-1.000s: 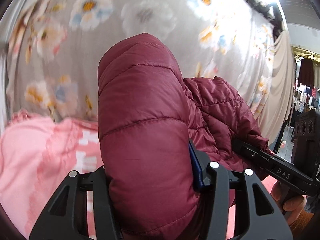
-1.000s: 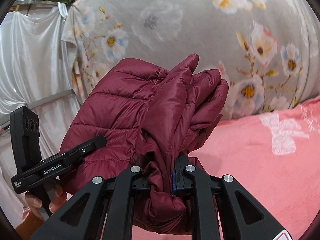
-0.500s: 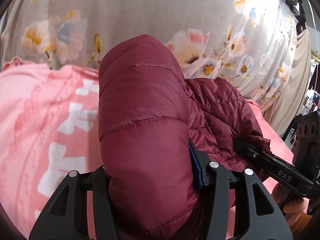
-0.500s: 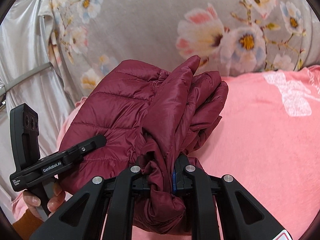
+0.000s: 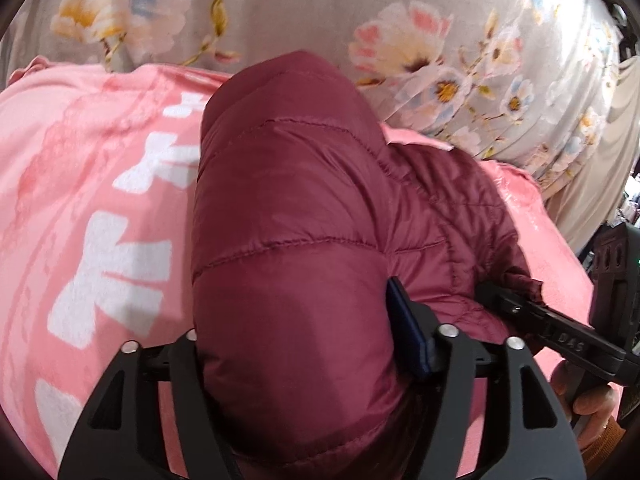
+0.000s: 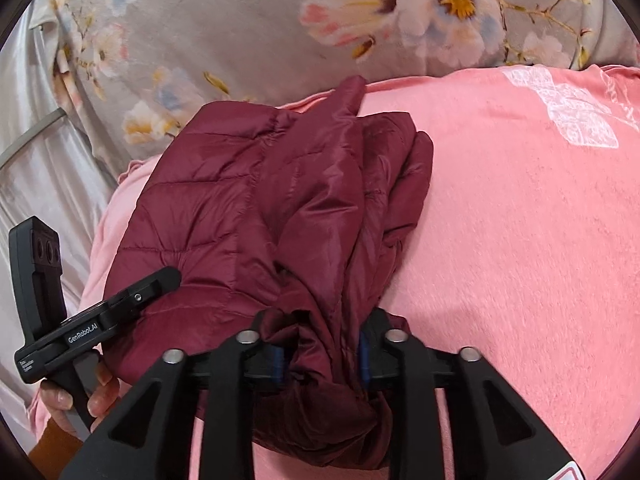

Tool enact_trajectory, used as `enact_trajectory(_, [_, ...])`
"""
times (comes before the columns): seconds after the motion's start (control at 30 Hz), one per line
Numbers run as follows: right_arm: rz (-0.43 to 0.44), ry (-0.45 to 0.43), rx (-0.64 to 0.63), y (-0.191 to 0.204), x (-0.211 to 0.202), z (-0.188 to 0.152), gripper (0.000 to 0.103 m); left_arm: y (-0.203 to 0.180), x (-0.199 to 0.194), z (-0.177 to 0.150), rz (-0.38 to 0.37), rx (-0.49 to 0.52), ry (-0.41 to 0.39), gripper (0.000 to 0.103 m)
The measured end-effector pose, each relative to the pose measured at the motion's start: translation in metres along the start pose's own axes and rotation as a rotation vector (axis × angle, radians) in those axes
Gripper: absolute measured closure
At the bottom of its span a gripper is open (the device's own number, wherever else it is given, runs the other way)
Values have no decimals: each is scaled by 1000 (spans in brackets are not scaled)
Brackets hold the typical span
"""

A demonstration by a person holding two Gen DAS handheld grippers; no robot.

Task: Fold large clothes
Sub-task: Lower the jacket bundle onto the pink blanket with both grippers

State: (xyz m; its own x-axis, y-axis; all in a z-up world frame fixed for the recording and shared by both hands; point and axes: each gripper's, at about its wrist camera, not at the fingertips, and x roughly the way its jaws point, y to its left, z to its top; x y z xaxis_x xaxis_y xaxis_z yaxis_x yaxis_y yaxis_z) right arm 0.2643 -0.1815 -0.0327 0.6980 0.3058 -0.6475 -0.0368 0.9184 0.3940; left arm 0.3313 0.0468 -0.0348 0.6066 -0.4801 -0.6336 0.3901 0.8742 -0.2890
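Note:
A maroon quilted puffer jacket [image 5: 288, 220] is held bunched between both grippers, low over a pink blanket [image 5: 80, 200]. My left gripper [image 5: 304, 344] is shut on a thick padded fold of it that fills the space between its fingers. My right gripper [image 6: 320, 352] is shut on a gathered bunch of the jacket [image 6: 248, 200], whose folded layers stretch away over the pink blanket [image 6: 520, 240]. Each gripper shows in the other's view: the right gripper [image 5: 560, 332] at the jacket's right side, the left gripper [image 6: 92, 320] at its left side.
A grey floral fabric [image 5: 400, 20] rises behind the pink blanket and also shows in the right wrist view [image 6: 240, 20]. A silvery curtain [image 6: 32, 160] hangs at the left there. A beige drape [image 5: 592, 168] hangs at the right of the left view.
Both grippers have tilted down with the jacket. The floral fabric has slid upward in view and the pink blanket now fills most of the background. Both grips are unchanged.

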Motion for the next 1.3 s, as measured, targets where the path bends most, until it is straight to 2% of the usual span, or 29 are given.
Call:
enact_trajectory(0.07, [-27,13,13,-2,-12,4,55,5,-2,-1,17,-38,13,29])
enact_trajectory(0.13, [-47,-14,25,-5,-37,9,50,10,-12,0,49,-75,17,25])
enact_trajectory(0.2, [-64,-69,39,-4,-64,14,49,12,-35,3,104,-105,-3,22])
enact_trajectory(0.23, [-70,-98,26,0,-76,17,52,11,-51,6,133,-103,-29,20])
enact_trajectory(0.27, [-75,-125,-12,10,-87,23,68,8,-68,11,169,-99,-56,18])
enact_trajectory(0.33, [-99,-128,-69,29,-91,34,94,-1,-87,23,239,-81,-91,18])
enact_trajectory(0.37, [-102,-127,-112,43,-88,41,100,-7,-93,32,282,-74,-98,19])
enact_trajectory(0.4, [-112,-127,-135,51,-82,44,101,-15,-95,42,322,-72,-94,19])
enact_trajectory(0.47, [-143,-96,-163,60,-61,48,103,-23,-92,57,339,-100,-81,19])
enact_trajectory(0.53, [-178,-72,-159,59,-43,46,103,-30,-73,67,392,-113,-45,22])
enact_trajectory(0.57, [-198,-60,-159,55,-36,43,103,-31,-60,68,438,-106,-22,28])
enact_trajectory(0.63, [-214,-17,-134,41,-19,38,103,-30,-40,66,483,-96,24,31])
enact_trajectory(0.7, [-220,6,-119,31,-13,33,103,-23,-21,56,498,-105,76,35])
enact_trajectory(0.77, [-226,21,-120,22,-8,27,103,-18,-13,48,496,-112,96,35])
enact_trajectory(1.07, [-210,64,-104,10,13,5,103,-15,7,24,473,-71,97,35])
enact_trajectory(1.3, [-208,57,-102,6,20,-1,103,-20,14,12,507,-19,54,33])
